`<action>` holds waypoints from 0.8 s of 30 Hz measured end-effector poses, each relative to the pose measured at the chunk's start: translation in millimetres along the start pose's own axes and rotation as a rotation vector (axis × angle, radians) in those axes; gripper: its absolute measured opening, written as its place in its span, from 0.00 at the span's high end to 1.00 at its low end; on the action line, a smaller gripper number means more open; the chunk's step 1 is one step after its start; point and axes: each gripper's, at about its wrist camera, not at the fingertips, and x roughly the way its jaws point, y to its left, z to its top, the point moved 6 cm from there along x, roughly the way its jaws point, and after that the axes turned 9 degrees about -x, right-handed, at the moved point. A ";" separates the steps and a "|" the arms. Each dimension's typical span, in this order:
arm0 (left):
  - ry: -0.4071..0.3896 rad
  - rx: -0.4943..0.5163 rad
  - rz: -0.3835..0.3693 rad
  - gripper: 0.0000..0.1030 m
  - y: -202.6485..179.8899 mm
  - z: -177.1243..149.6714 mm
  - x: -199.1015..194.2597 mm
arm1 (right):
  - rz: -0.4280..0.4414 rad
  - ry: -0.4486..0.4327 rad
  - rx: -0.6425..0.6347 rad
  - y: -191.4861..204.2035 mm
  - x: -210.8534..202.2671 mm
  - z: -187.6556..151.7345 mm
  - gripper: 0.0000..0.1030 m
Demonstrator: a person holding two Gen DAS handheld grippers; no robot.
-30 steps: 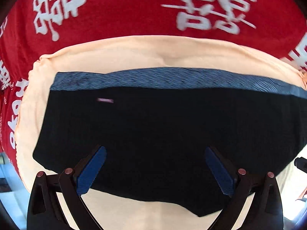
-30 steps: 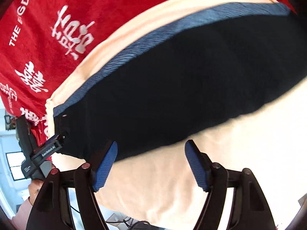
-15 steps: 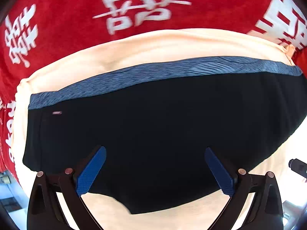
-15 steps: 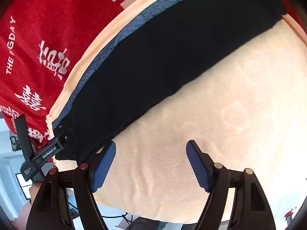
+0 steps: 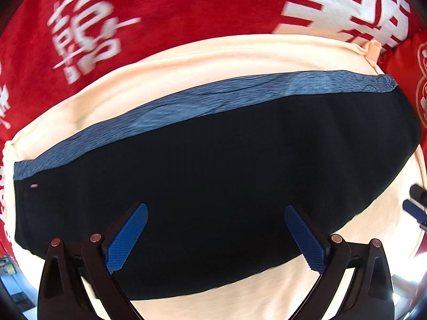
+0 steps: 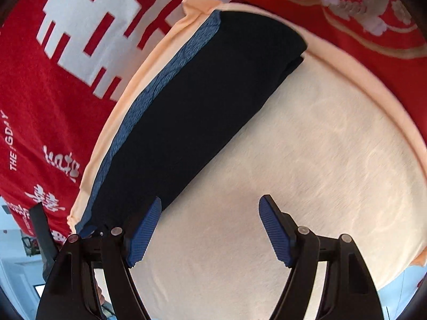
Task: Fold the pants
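Note:
Black pants (image 5: 213,186) with a blue-grey waistband (image 5: 202,106) lie folded flat on a cream cloth (image 5: 186,66). My left gripper (image 5: 216,236) hovers over the black fabric, open, with nothing between its blue pads (image 5: 126,242). In the right wrist view the pants (image 6: 202,112) run as a long strip from lower left to upper right. My right gripper (image 6: 209,230) is open above the cream cloth (image 6: 307,160), just right of the pants' long edge. Its left pad (image 6: 144,232) overlaps that edge. The right gripper's tip (image 5: 416,205) shows at the left view's right edge.
A red cloth with white characters (image 5: 133,13) lies under and beyond the cream cloth. A red flowered cloth (image 6: 347,13) is at the upper right. The cream cloth's edge (image 6: 400,266) drops off at the lower right to a pale floor.
Both grippers have slid sideways along the pants, and both stay open. The right wrist has rolled, and its view now takes in the pants' far end and much more bare cream cloth.

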 end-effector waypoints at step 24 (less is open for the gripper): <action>-0.005 -0.012 0.012 0.00 -37.2 -4.3 27.5 | -0.222 -0.112 -0.075 -36.6 -25.9 66.8 0.81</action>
